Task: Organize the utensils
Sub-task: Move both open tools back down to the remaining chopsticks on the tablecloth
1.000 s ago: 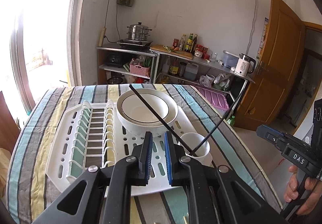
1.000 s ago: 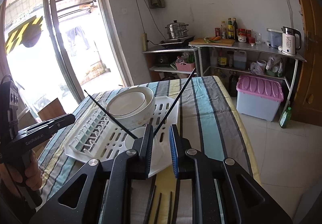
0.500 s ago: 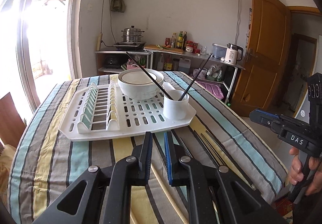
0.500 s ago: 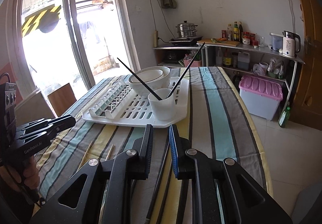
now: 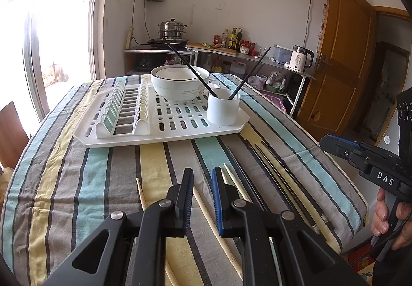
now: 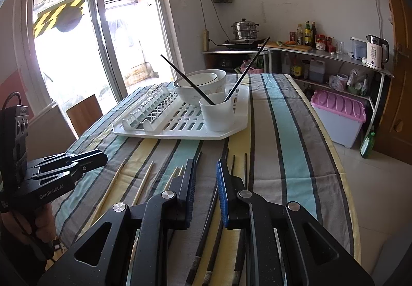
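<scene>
Chopsticks (image 5: 206, 211) lie on table (image 5: 108, 183) under both my grippers, long axes running away toward cup (image 5: 223, 109). Left gripper (image 5: 203, 187) opening, nothing between jaws, nearest the pale pair. Right gripper (image 6: 206, 178) slightly parted, empty, over dark ones (image 6: 206, 224).

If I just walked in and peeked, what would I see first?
First, the white cup on the white drying rack, with two black chopsticks sticking out like a V, beside a big white bowl. Then the stripy tablecloth, where pale wooden chopsticks and more black ones lie loose in front of both grippers.
</scene>
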Demonstrator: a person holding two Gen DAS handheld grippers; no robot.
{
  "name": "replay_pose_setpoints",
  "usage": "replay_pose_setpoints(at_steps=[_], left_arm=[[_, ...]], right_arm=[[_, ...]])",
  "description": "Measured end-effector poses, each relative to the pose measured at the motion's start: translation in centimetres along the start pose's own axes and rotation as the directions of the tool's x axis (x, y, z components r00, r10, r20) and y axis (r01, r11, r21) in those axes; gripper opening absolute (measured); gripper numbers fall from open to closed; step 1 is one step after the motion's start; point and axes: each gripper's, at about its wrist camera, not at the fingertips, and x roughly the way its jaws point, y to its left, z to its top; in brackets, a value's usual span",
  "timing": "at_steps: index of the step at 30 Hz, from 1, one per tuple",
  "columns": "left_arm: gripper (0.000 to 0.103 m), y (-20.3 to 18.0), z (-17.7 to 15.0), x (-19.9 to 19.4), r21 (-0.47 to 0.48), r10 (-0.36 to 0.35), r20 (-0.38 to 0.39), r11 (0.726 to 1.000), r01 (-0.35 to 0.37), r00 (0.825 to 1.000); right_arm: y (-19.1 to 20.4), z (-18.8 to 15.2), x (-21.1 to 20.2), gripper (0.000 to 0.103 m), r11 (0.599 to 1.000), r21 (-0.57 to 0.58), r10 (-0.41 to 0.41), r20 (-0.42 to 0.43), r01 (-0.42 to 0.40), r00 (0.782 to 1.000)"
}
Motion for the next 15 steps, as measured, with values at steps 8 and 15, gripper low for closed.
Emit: replay_pose_setpoints(at_steps=[8, 15], left_arm=[[0.023, 0.4, -0.6, 3.4, -0.016, 0.023, -0.099, 1.000, -0.025, 0.995], [0.023, 1.0, -0.8, 7.3, -0.045, 0.039, -0.197, 0.998, -0.049, 0.980]], right_arm=[[-0.6, -0.4, 3.1, 0.017, 1.000, 0.011, -0.004, -0.072, 0.005, 0.997], [-1.0, -0.3, 7.1, 0.017, 1.000, 0.013, -0.011, -0.161, 0.013, 0.987]])
